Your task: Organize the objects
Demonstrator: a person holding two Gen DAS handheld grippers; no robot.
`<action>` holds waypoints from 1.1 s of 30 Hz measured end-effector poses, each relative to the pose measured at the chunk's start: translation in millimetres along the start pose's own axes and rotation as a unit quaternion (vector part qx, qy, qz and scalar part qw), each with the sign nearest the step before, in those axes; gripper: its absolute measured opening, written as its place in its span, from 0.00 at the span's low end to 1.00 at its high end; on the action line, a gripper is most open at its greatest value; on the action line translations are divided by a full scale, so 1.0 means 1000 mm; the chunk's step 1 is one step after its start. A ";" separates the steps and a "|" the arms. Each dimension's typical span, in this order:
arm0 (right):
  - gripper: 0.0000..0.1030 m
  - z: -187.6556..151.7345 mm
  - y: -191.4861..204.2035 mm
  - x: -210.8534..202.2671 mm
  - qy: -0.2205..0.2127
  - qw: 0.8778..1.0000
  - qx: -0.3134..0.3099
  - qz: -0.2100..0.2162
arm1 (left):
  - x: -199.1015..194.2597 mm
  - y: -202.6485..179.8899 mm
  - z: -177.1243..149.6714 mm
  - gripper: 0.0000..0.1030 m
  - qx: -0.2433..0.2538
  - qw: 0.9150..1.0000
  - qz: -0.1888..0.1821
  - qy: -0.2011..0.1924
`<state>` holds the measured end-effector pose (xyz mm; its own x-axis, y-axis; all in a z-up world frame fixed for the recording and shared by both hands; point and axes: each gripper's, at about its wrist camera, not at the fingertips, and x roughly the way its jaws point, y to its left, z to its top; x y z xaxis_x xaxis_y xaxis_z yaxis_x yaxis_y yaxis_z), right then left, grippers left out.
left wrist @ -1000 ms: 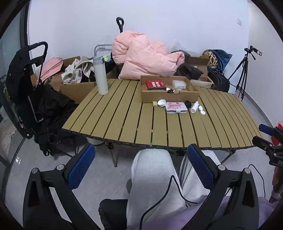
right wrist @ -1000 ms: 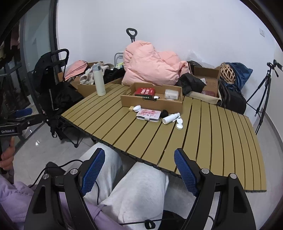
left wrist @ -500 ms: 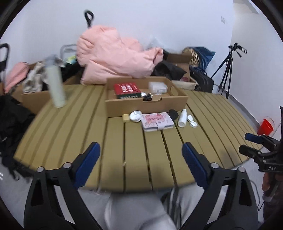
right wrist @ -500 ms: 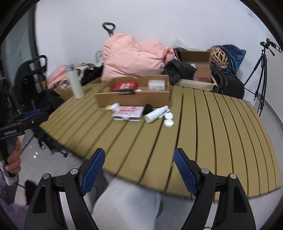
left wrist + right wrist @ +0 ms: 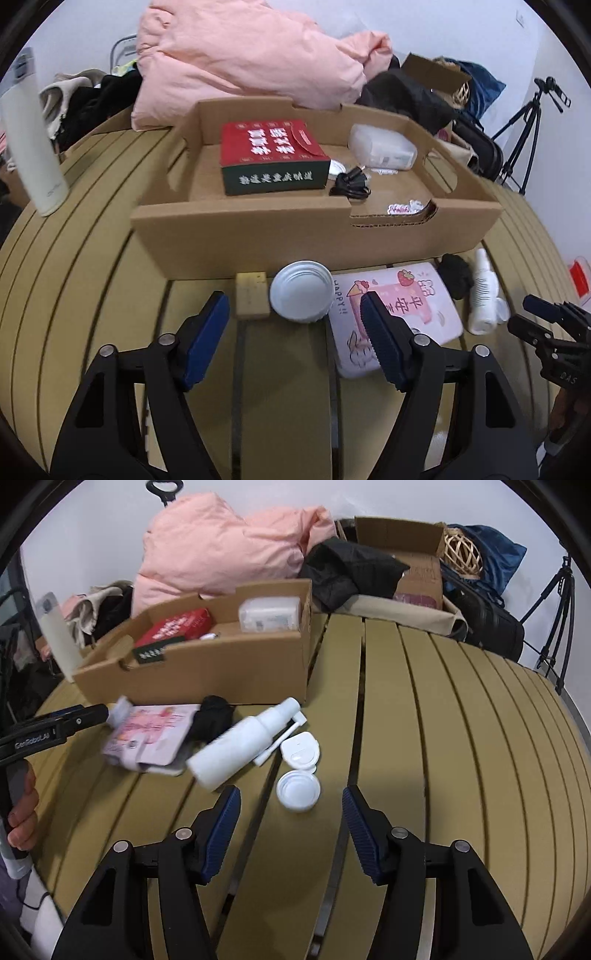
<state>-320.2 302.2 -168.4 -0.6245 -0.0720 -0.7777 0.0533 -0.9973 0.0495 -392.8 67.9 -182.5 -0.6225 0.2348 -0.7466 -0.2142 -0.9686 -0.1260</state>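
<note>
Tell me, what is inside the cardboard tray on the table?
Inside the cardboard tray are a red and green box, a translucent plastic case, a black cable and small wrappers. The front wall hides the nearest floor.

Behind the slatted table [image 5: 461,716]: pink duvet [image 5: 236,55] heaped against the wall; black garment [image 5: 351,572]; open carton [image 5: 406,550]; woven ball [image 5: 461,555], possibly rattan; blue bag [image 5: 498,559]; tripod [image 5: 524,136] at right; white flask [image 5: 33,147] standing at left.
</note>
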 end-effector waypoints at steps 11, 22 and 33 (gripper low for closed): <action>0.29 0.000 -0.004 0.022 0.001 1.000 0.009 0.020 | 0.010 -0.008 -0.004 0.01 0.016 1.000 0.018 0.004; 0.07 -0.012 -0.003 -0.040 -0.032 0.999 0.011 0.009 | -0.104 -0.012 -0.015 0.00 0.009 0.999 -0.018 -0.047; 0.07 -0.065 0.024 -0.164 -0.085 0.996 -0.005 0.022 | -0.241 -0.010 -0.086 0.00 0.015 0.996 -0.016 -0.090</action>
<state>-165.8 290.9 -80.2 -0.7439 -0.1177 -0.6578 0.0909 -0.9930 0.0748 -175.7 14.4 -57.9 -0.7394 0.2788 -0.6128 -0.2572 -0.9582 -0.1256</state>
